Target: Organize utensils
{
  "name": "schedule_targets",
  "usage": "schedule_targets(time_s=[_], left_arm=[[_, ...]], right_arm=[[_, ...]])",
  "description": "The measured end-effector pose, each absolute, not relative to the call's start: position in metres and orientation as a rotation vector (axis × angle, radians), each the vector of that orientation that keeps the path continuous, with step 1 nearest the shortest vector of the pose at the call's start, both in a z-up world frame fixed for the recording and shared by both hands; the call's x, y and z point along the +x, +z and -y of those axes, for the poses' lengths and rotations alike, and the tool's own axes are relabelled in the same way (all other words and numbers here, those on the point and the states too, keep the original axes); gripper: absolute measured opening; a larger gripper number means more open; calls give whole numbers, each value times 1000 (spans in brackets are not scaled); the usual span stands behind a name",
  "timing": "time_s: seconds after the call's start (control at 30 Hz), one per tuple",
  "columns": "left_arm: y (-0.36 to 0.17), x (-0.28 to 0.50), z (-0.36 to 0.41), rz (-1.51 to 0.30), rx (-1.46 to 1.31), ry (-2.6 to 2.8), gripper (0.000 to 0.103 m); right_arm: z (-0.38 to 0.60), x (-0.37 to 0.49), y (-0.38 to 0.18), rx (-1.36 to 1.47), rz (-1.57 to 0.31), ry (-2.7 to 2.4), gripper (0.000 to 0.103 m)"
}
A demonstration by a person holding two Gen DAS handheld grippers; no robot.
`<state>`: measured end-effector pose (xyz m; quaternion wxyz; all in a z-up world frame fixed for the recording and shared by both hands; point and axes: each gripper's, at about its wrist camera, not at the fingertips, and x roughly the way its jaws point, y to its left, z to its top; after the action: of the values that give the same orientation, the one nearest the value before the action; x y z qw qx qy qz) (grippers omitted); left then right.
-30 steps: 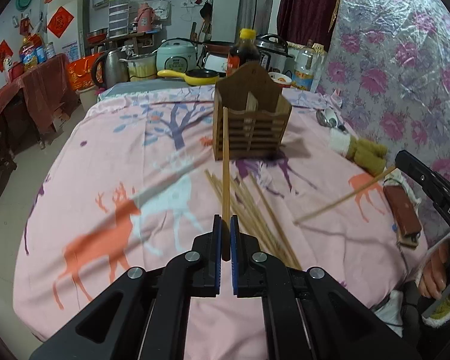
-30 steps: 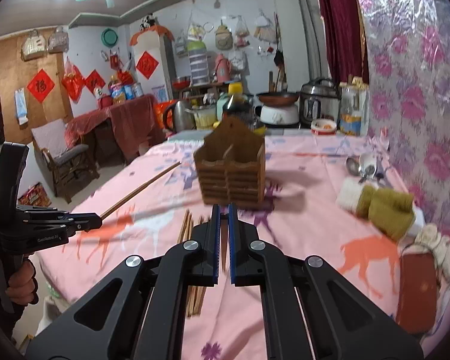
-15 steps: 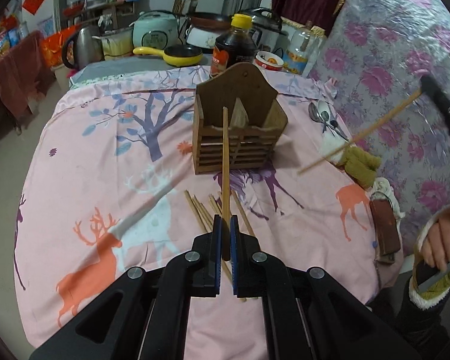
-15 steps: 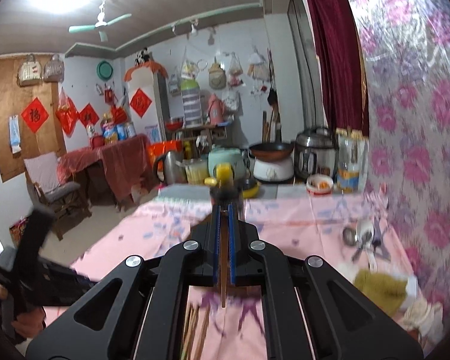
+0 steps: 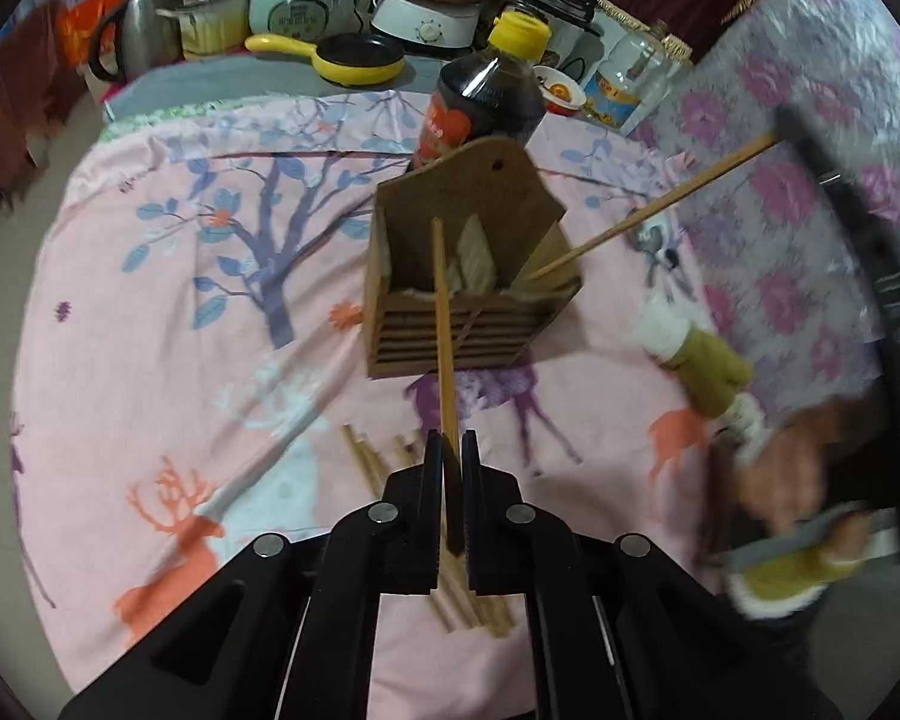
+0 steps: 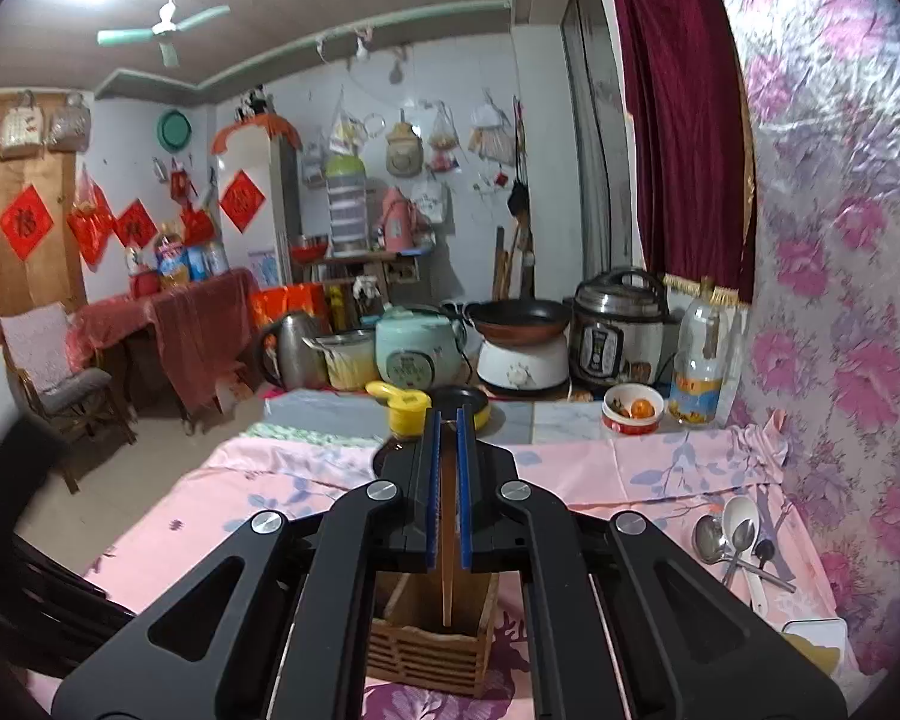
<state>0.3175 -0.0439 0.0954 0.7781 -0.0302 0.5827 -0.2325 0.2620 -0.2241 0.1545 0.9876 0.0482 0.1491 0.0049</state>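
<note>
A slatted wooden utensil holder stands on the pink tablecloth. My left gripper is shut on one wooden chopstick, whose far end lies over the holder's left compartment. From the upper right, the blurred right gripper reaches in with a second chopstick, its tip inside the holder's right compartment. In the right wrist view, that gripper is shut on this chopstick, which hangs down into the holder. Several loose chopsticks lie on the cloth under my left gripper.
A dark sauce bottle stands right behind the holder. Pots, a kettle and a yellow pan crowd the far end. Spoons and a stuffed glove lie by the flowered wall on the right. A person's hand holds the right gripper.
Both grippers moved in on the holder with their chopsticks. The left one tilted downward. The right one rose above the holder, and its chopstick tip now dips into the right compartment.
</note>
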Motion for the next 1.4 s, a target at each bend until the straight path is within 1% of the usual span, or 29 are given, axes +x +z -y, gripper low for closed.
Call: schedule_targets(time_s=[0.1,0.27,0.43,0.53,0.67,0.83,0.93,1.0,1.1,1.13,1.2,1.23,1.27,1.4], left_arm=[[102,316,44,-1251,-88,-525,8],[102,326,39,-1321,-175,-546,9],[112,345,36,-1322,-259,-559,10],[118,343,38,-1305,-248,-549,10],[108,348,43,-1370,-257,-547,9],[108,380,44,-1348,-271,-482,9],[94,397,47,-1350,-294,-489,8],[80,396,43,-1360,-352,-518,8],[68,381,35,-1347,-355,-567,10],[65,375,31,-1338,-352,-580,12],[55,361,22,-1326,-346,-591,25],[50,355,18,-1321,-345,-590,39],[42,346,12,-1313,-356,-588,47],[5,317,5,-1338,-373,-632,48]], right_arm=[[231,273,141,126,-327,21,6],[238,285,126,143,-359,28,6],[242,294,112,162,-392,28,6],[246,298,109,177,-400,35,6],[247,300,108,179,-399,37,6],[244,304,106,169,-406,41,6],[245,308,102,185,-421,42,6],[243,311,98,181,-436,39,6],[243,315,91,182,-455,38,6],[244,316,90,187,-459,44,6],[243,315,88,189,-460,52,6],[242,314,88,187,-460,55,6],[240,312,88,186,-459,58,6],[234,308,89,169,-456,62,6]])
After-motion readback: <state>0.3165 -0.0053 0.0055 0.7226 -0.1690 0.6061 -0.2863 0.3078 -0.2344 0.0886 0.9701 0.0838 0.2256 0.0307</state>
